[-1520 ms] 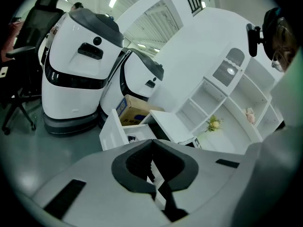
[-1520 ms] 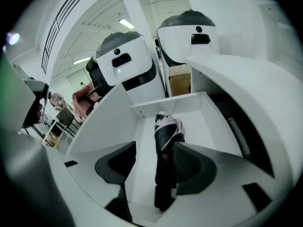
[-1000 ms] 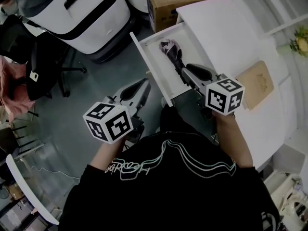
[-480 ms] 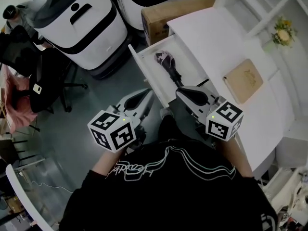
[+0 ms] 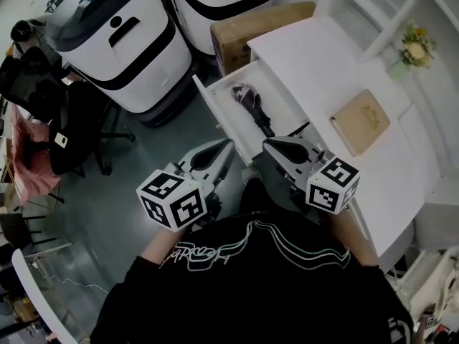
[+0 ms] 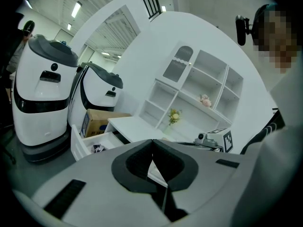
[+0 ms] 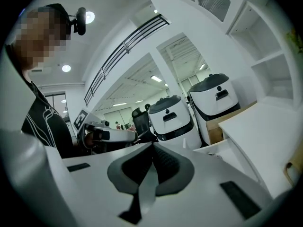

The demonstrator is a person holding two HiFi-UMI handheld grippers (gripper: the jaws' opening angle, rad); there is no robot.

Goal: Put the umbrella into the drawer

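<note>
Umbrella (image 5: pixel 251 106) in open drawer (image 5: pixel 214 113) of white desk (image 5: pixel 323 63); left tongs (image 5: pixel 228 146), right tongs (image 5: pixel 267 143) pressed together

Umbrella (image 5: pixel 252 107) in the open drawer (image 5: pixel 216 115) in front of me.

The dark umbrella is folded shut and lies flat on the white drawer floor. It runs lengthwise, with its bunched, patterned end towards the back and its slim dark end towards me. The shallow drawer stands pulled well out from under the white tabletop (image 5: pixel 337 70), its front panel nearest me.
</note>
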